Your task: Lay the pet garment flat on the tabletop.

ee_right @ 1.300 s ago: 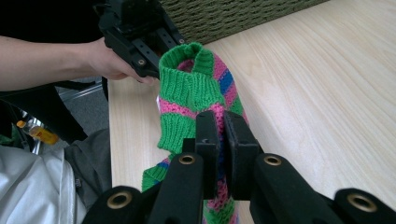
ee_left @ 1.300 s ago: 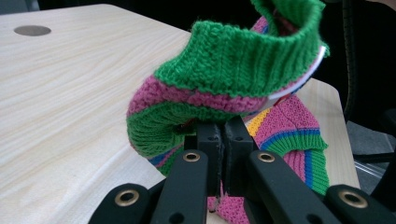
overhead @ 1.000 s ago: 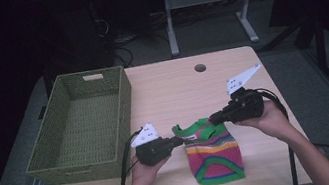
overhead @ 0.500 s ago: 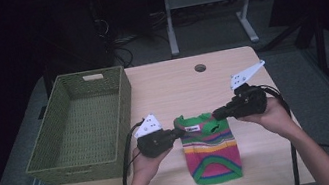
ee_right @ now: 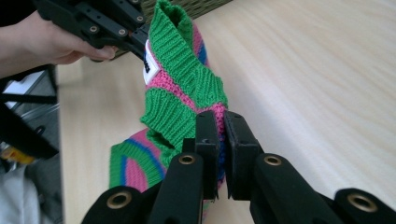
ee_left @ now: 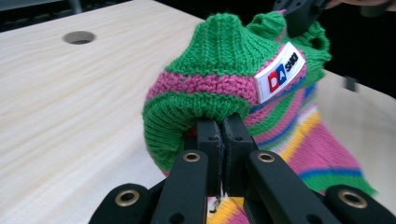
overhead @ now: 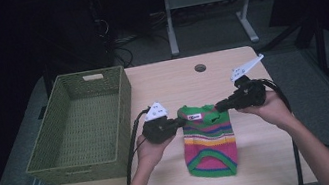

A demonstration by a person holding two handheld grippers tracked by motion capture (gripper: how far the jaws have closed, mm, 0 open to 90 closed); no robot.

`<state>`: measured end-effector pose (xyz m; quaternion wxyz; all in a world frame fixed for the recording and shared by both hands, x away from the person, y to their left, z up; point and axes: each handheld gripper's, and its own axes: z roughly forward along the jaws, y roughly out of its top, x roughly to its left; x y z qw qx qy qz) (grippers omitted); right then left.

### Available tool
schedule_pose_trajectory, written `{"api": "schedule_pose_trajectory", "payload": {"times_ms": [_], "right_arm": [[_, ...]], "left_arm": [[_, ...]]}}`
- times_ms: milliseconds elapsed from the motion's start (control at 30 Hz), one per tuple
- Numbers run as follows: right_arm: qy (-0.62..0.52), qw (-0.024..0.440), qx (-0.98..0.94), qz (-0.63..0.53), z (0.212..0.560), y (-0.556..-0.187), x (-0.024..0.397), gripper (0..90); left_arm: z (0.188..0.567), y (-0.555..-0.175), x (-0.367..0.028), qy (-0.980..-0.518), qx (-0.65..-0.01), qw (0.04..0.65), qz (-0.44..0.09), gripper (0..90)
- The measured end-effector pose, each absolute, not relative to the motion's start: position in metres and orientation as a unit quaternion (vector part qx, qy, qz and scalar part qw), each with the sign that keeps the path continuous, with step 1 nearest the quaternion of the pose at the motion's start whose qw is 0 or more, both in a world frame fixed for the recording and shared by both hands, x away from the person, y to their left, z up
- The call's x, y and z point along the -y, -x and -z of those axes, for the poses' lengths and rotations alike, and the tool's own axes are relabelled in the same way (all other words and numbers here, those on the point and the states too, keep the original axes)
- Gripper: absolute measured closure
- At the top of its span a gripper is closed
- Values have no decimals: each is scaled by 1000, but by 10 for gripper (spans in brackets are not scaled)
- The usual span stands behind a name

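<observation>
Striped knit sweater (overhead: pixel 209 138): top edge lifted and stretched level between both grippers, hem trailing on the table (overhead: pixel 266 166) near its front edge. A second ago it lay folded and slacker; now it hangs open, shoulders spread. Reads as unfolding or straightening, probably ahead of the wicker basket (overhead: pixel 85 128) at left.

Left gripper (ee_left: pixel 223 133): jaws clamped on one green shoulder. Right gripper (ee_right: pixel 219 126): clamped on the other.

Sleeves bunched, hard to make out. Back of the garment hidden.
</observation>
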<state>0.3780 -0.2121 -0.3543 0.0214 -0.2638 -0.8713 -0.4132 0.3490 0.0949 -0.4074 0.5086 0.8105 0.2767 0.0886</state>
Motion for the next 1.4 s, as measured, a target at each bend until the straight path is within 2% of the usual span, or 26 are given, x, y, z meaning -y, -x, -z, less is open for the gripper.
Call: {"api": "schedule_pose_trajectory", "payload": {"times_ms": [67,100,133,167,267,500,967,1400], "right_arm": [[290,-11,864,410,356,-394,213,804],[309,-27,857,411,355,-401,213,741],[333,-59,846,412,355,-411,215,622],[361,-82,834,409,356,-420,217,576],[396,-83,820,404,362,-431,224,507],[383,-48,825,413,382,-414,235,458],[344,17,821,455,396,-395,248,409],[339,38,820,459,408,-372,275,376]], "left_arm": [[408,-365,-90,-803,-301,505,-100,855],[410,-373,-88,-798,-319,500,-106,803],[412,-380,-86,-794,-336,495,-107,696],[413,-385,-85,-792,-349,490,-105,637],[417,-387,-84,-791,-358,485,-105,567],[421,-371,-88,-797,-350,482,-99,505],[418,-350,-100,-805,-323,493,-68,433],[423,-331,-110,-812,-307,494,-41,338]]}}
